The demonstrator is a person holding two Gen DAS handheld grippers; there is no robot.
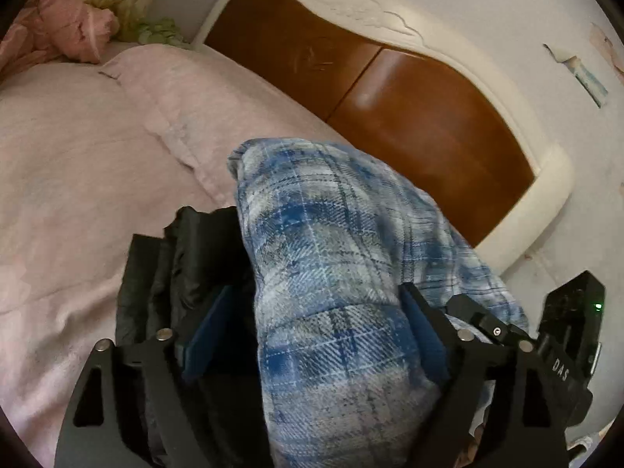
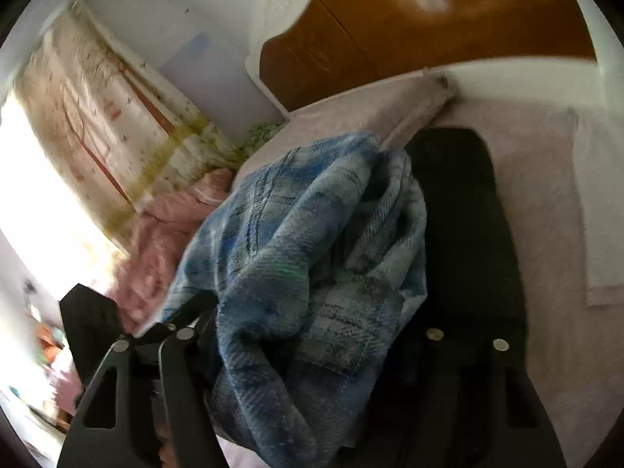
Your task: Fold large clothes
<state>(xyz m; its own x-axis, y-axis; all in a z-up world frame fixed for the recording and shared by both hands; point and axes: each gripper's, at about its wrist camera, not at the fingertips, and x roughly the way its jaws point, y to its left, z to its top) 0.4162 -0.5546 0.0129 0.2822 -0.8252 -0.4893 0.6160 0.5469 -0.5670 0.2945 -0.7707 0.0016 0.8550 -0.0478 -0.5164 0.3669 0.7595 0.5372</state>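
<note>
The blue plaid flannel shirt (image 1: 331, 292) lies bundled on the pink bed sheet (image 1: 70, 179) beside a folded black garment (image 2: 464, 234) near the headboard (image 1: 409, 97). It looks roughly folded, probably being set down. The left gripper (image 1: 312, 335) stands open around it (right pad touching); the right gripper (image 2: 308, 351) gapes, its far finger lost in darkness. The other gripper reads "DAS" (image 1: 560, 369).

Shirt (image 1: 331, 273) on bed (image 1: 78, 156), betw tongs (image 1: 316, 312)
</note>
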